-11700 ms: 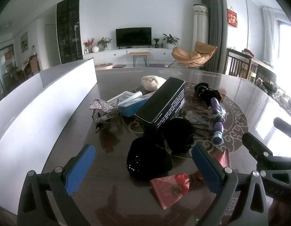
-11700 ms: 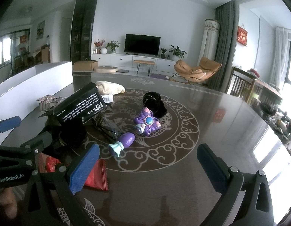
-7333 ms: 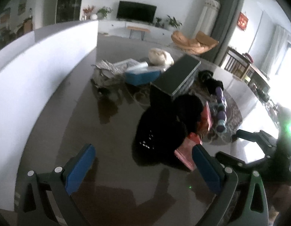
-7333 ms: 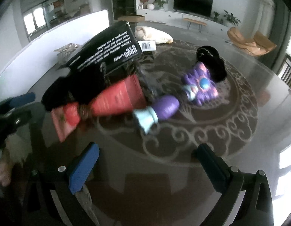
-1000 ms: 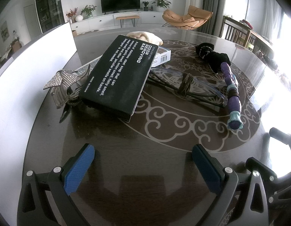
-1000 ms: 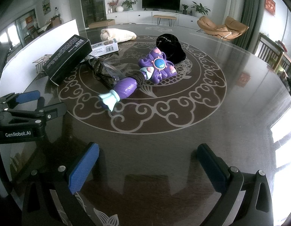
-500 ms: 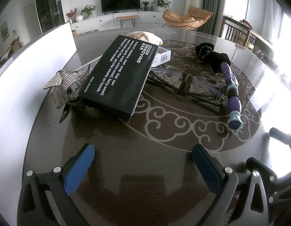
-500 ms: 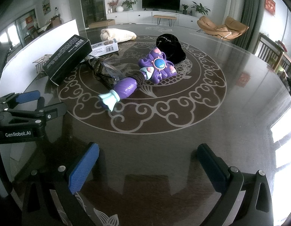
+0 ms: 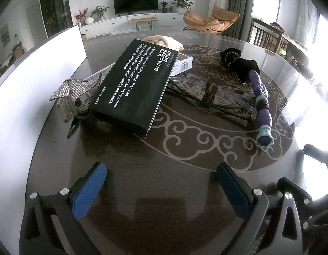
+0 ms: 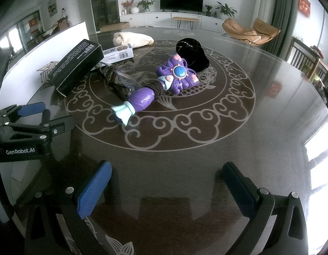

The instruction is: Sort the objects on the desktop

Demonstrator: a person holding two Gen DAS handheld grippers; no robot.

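Observation:
A black box (image 9: 134,85) printed "ODOR REMOVING BAR" lies tilted on a dark round table (image 9: 155,161), also visible as the black box (image 10: 75,70) in the right wrist view. A purple toy wand (image 10: 155,87) lies near the table's middle; the wand (image 9: 262,108) shows end-on to the left wrist view. A bundled dark cable (image 9: 208,94) lies between box and wand. My left gripper (image 9: 161,182) stands open over bare table, well short of the box. My right gripper (image 10: 167,180) is open too, empty, in front of the wand.
A glittery hair clip (image 9: 72,94) sits left of the box. A small white box (image 10: 118,53), a cream cloth bundle (image 10: 132,39) and a black fabric pouch (image 10: 193,53) lie farther back. A white board (image 9: 32,80) walls the table's left side.
Since 11.7 and 7.3 s ago the black furry items and the red packet are gone from the table and the box lies flatter. Over the last second nothing has moved.

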